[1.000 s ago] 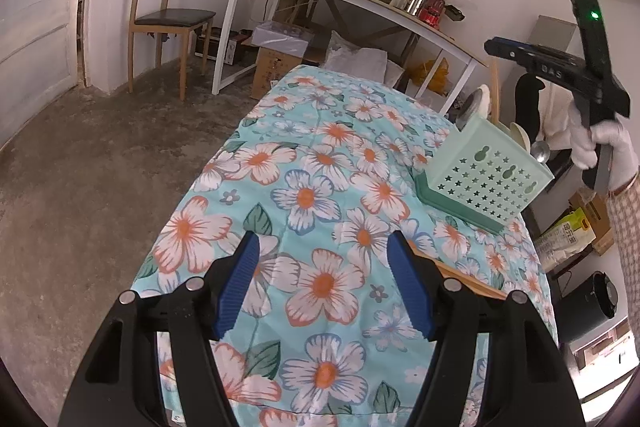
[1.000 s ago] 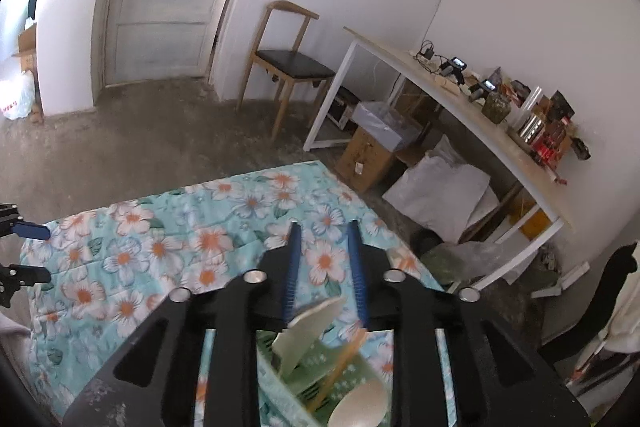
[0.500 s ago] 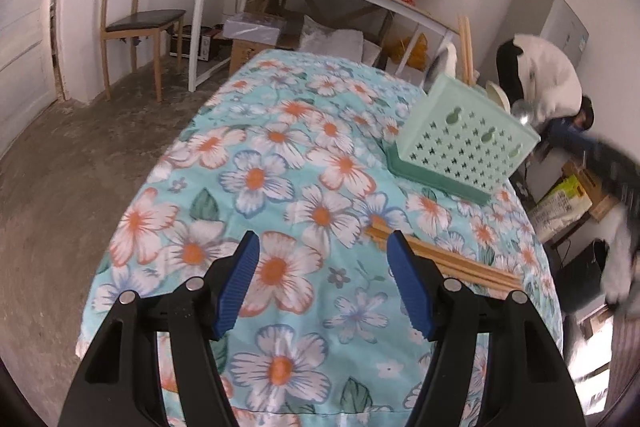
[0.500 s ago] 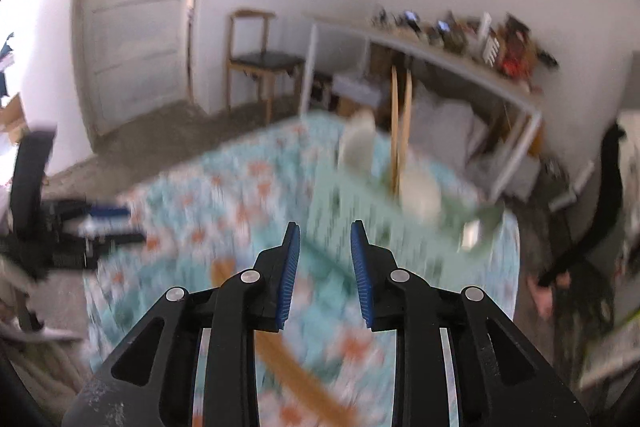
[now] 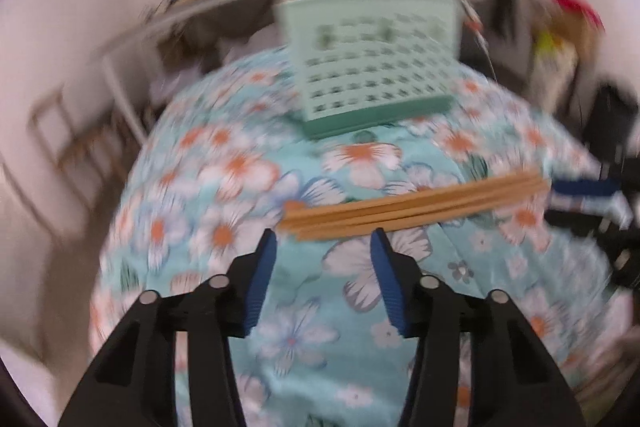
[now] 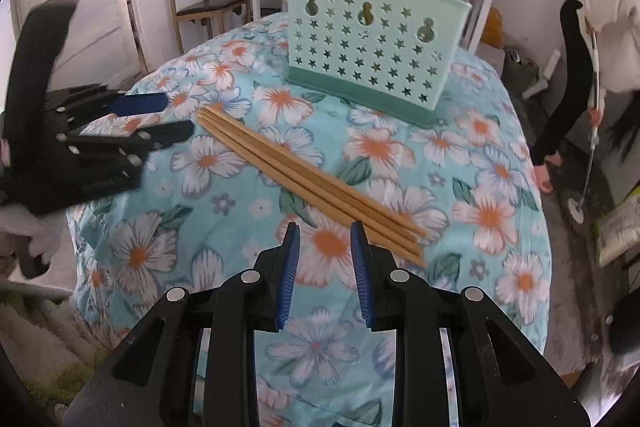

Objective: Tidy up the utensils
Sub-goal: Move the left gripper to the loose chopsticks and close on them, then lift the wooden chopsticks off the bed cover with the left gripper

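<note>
While the wooden chopsticks (image 6: 308, 179) lie on the floral cloth (image 6: 480, 167) just before the green utensil basket (image 6: 372, 47), left gripper (image 5: 323, 247), jaws just narrowing, and right gripper (image 6: 325, 233) gape empty beside them

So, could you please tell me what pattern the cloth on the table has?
White and orange flowers on turquoise tablecloth, clearest in the right wrist view.

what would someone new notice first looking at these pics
Most likely the bundle of wooden chopsticks lying flat and diagonal on the flowered cloth, in the middle of the table. Behind them stands the mint green utensil holder, upright, with chopsticks and spoons already sticking out of its top. Both tools, left and right, hover empty near the bundle's ends.
</note>
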The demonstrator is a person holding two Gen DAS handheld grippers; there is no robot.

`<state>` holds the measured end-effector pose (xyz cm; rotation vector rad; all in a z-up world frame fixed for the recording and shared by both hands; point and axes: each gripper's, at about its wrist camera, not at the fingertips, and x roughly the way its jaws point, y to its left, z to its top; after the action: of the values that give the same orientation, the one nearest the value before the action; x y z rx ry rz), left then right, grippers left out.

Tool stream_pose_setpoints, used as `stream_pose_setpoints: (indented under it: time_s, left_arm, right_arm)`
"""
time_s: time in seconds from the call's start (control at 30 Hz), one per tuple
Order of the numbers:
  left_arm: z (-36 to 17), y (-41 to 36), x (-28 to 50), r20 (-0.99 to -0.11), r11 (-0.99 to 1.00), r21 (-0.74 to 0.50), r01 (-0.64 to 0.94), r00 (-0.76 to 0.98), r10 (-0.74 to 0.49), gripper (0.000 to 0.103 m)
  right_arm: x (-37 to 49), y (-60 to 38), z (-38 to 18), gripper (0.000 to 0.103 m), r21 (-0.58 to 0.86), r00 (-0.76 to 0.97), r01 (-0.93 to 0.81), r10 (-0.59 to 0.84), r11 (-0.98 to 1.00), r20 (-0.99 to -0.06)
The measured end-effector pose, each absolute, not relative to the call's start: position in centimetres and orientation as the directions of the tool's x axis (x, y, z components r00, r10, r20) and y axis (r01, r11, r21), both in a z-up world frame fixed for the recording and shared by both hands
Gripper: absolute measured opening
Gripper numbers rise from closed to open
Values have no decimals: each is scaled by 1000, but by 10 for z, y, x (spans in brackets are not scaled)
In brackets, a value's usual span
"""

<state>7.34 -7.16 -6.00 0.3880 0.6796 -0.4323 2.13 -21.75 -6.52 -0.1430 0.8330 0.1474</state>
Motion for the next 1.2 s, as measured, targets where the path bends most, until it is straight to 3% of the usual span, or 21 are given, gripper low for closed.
stream_pose_setpoints:
  time_s: [0.13, 0.33, 0.47, 0.93, 1.03, 1.1, 1.2]
  left_arm:
    - [-70, -105, 62, -625, 710, 403, 577, 741, -247, 44]
    - [-92, -131, 61, -623, 552, 547, 630, 746, -234, 33]
    - [-97, -136, 60, -636, 496, 567, 658, 732, -244, 21]
    - [-104, -146, 60, -646, 352, 616, 705, 708, -285, 16]
    - [-102, -146, 59, -660, 315, 611, 726, 687, -303, 11]
    - [-98, -143, 58, -671, 315, 593, 741, 671, -316, 0]
    - [-96, -139, 56, -709, 321, 538, 779, 625, -326, 0]
  right_arm:
    - [22, -222, -63, 26, -79, 671, -184, 67, 980, -738]
    - [21, -228, -65, 26, -66, 670, -179, 73, 982, -739]
    - [20, -234, -66, 26, -53, 668, -163, 70, 985, -741]
    - [11, -245, -63, 26, -7, 673, -121, 77, 993, -736]
    - [8, -246, -61, 26, 1, 677, -110, 75, 994, -733]
    - [6, -247, -60, 26, 6, 679, -103, 74, 995, -730]
    - [3, -248, -58, 26, 11, 682, -97, 75, 995, -728]
